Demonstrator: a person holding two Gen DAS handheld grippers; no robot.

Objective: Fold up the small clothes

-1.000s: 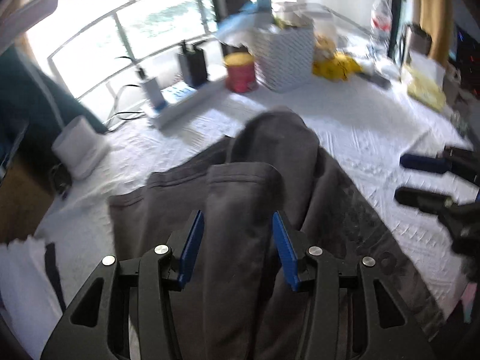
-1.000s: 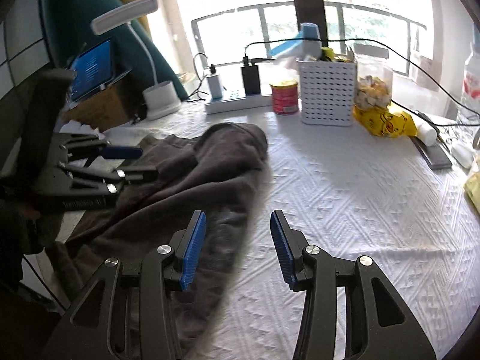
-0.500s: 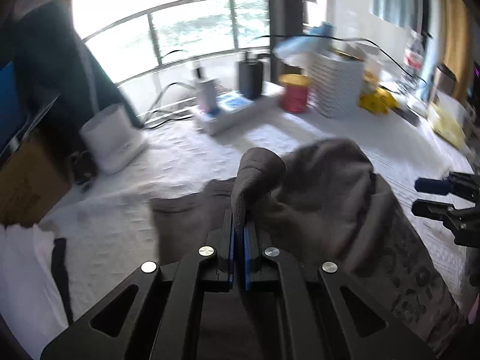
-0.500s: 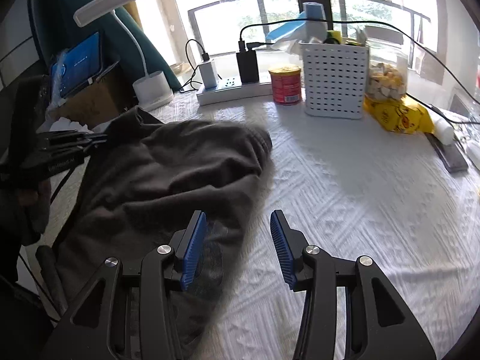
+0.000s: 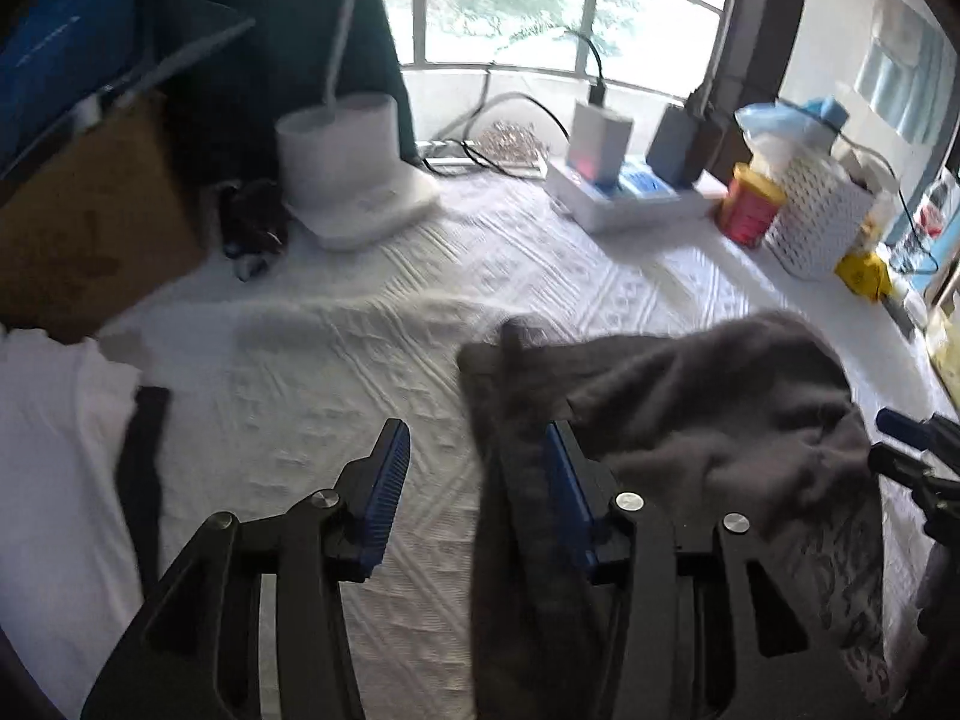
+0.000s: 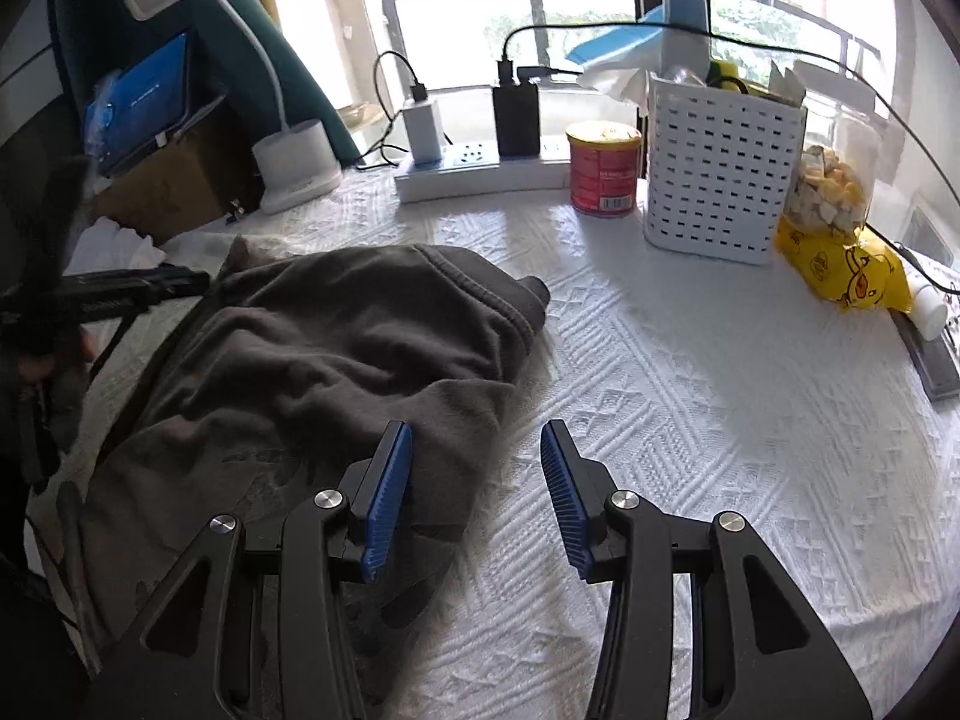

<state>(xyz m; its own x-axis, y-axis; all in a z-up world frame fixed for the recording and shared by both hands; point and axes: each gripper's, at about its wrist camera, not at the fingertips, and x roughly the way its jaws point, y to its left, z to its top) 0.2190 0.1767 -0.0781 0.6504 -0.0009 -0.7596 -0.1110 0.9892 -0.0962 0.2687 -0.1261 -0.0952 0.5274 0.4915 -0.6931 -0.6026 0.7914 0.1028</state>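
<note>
Basically soft, floppy grey garment (image 6: 336, 348), bunches easily; grab at hem/edge. Left gripper (image 5: 474, 480) & right gripper (image 6: 477, 480) both spread wide, holding nothing.

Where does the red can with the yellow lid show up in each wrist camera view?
Left wrist: red can at upper right, just left of the white basket.
Right wrist: red can upper centre, left of the basket.
Shared landmark: the basket.
</note>
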